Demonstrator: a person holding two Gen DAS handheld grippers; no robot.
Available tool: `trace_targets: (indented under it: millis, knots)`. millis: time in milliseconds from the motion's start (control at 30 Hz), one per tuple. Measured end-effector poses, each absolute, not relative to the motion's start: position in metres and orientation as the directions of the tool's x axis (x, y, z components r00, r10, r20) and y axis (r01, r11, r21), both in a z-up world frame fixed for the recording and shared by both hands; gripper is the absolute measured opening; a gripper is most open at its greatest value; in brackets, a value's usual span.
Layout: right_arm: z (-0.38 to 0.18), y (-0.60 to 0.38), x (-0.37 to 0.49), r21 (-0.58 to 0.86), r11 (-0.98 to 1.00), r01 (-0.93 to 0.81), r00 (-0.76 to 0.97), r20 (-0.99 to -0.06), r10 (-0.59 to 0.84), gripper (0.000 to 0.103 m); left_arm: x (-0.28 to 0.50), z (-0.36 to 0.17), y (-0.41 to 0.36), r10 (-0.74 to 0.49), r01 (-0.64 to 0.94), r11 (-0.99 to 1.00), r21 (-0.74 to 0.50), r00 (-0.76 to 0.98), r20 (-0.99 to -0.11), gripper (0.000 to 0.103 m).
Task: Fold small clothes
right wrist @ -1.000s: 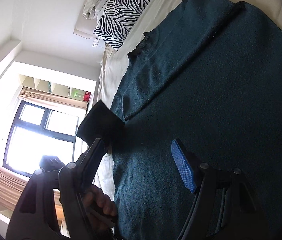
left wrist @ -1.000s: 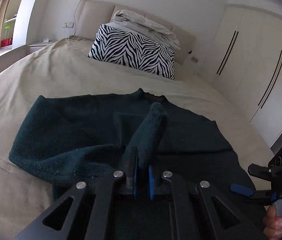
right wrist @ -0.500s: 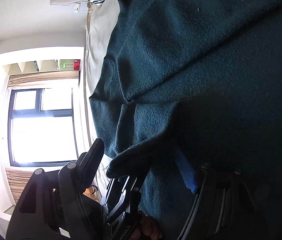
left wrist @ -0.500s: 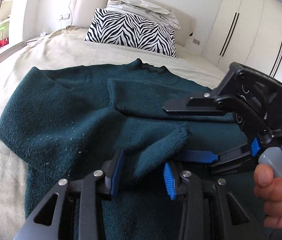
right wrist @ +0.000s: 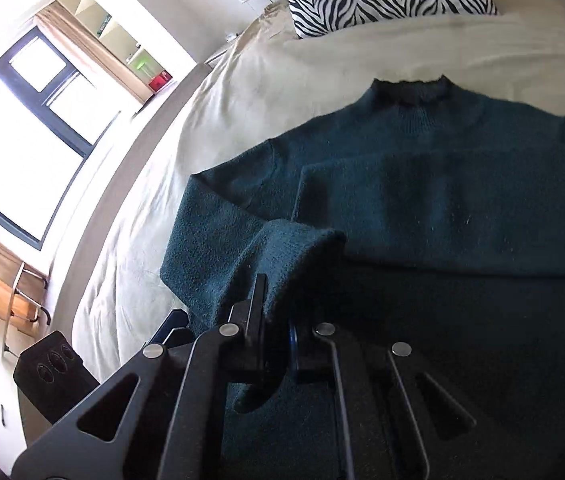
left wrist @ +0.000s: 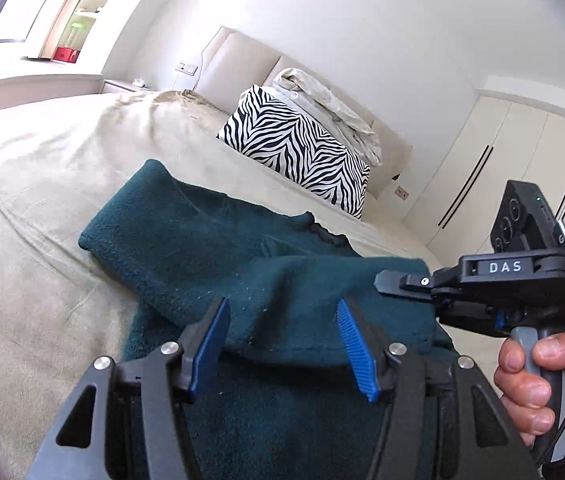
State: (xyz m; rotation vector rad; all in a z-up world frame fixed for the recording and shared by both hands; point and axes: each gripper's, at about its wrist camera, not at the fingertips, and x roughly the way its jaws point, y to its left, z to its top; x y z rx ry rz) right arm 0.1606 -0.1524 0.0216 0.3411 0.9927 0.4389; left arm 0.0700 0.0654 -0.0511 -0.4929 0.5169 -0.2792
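A dark teal sweater [left wrist: 186, 248] lies spread on the beige bed [left wrist: 42, 200], its collar [right wrist: 414, 88] toward the pillow. One sleeve [right wrist: 282, 248] is folded across the body and its end is lifted. My right gripper [right wrist: 274, 312] is shut on that sleeve end. In the left wrist view the right gripper [left wrist: 386, 282] reaches in from the right, held by a hand [left wrist: 534, 380]. My left gripper [left wrist: 286, 344] has its jaws opening. The sleeve fold lies between its blue pads [left wrist: 356, 352], which do not press on it.
A zebra-striped pillow [left wrist: 298, 148] leans on the headboard with bundled pale bedding [left wrist: 322, 96] on top. White wardrobe doors [left wrist: 502, 168] stand to the right. A large window [right wrist: 14, 120] and shelves are to the left of the bed.
My left gripper let go of the sleeve end and spread its jaws. My right gripper swung in, rolled upright and shut on the same sleeve end.
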Motion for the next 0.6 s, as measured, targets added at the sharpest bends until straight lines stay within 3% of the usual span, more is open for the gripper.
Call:
trace_targets:
  millis: [100,233,433,600]
  knots:
    - [0.058,-0.148,0.165,0.339,0.904,-0.262,0.556,-0.713,0.428,0.007,0.074,-0.055,0.067,-0.378,0.124,0.846,-0.519,0.825,-0.42,0.059]
    - [0.059,-0.19,0.193,0.306,0.934,-0.185,0.571,-0.74,0.356,0.007,0.079,-0.058,0.067,-0.385,0.123,0.846,-0.519,0.813,-0.436,0.061]
    - [0.0,-0.296,0.234,0.337,0.938,0.082,0.53,-0.812,0.245,0.007,0.096,-0.071,0.073,-0.407,0.086,0.826,-0.558,0.776,-0.483,0.061]
    - [-0.034,-0.345,0.244,0.389,0.904,0.177,0.513,-0.82,0.253,0.007,0.103,-0.073,0.071,-0.408,0.08,0.829,-0.553,0.764,-0.5,0.061]
